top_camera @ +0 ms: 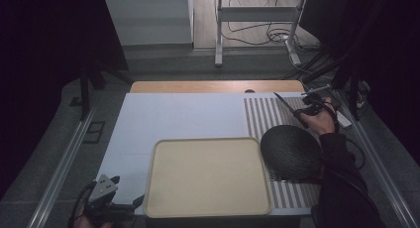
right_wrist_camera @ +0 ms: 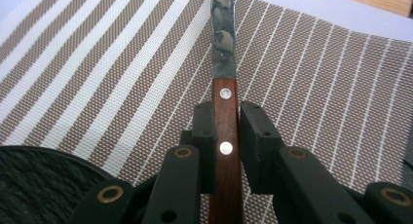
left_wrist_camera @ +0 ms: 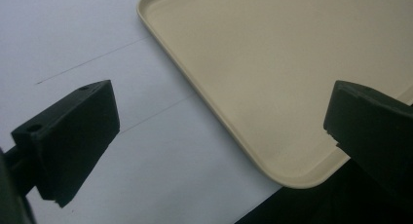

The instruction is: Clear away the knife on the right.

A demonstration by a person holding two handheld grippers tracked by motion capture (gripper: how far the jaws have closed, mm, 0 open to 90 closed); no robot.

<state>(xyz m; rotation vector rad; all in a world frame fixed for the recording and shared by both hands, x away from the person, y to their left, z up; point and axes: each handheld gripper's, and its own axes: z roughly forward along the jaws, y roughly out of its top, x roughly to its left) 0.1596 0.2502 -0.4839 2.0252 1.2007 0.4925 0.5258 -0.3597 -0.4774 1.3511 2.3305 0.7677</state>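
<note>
A knife (top_camera: 283, 101) with a brown riveted wooden handle (right_wrist_camera: 225, 95) and a steel blade (right_wrist_camera: 223, 34) is held over the striped mat (top_camera: 261, 116) at the back right. My right gripper (top_camera: 302, 111) is shut on its handle, and in the right gripper view (right_wrist_camera: 226, 131) both pads press the wood, with the blade pointing away. An empty beige tray (top_camera: 208, 176) lies at the front middle. My left gripper (top_camera: 128, 190) sits low at the tray's front left corner. Its jaws stand wide open (left_wrist_camera: 219, 121) over the tray rim (left_wrist_camera: 160, 34) and hold nothing.
A dark round woven object (top_camera: 291, 151) rests on the striped mat (right_wrist_camera: 316, 87) right of the tray, close under my right forearm. White table surface (top_camera: 183, 114) stretches behind the tray. A wooden edge (top_camera: 198, 86) runs along the back.
</note>
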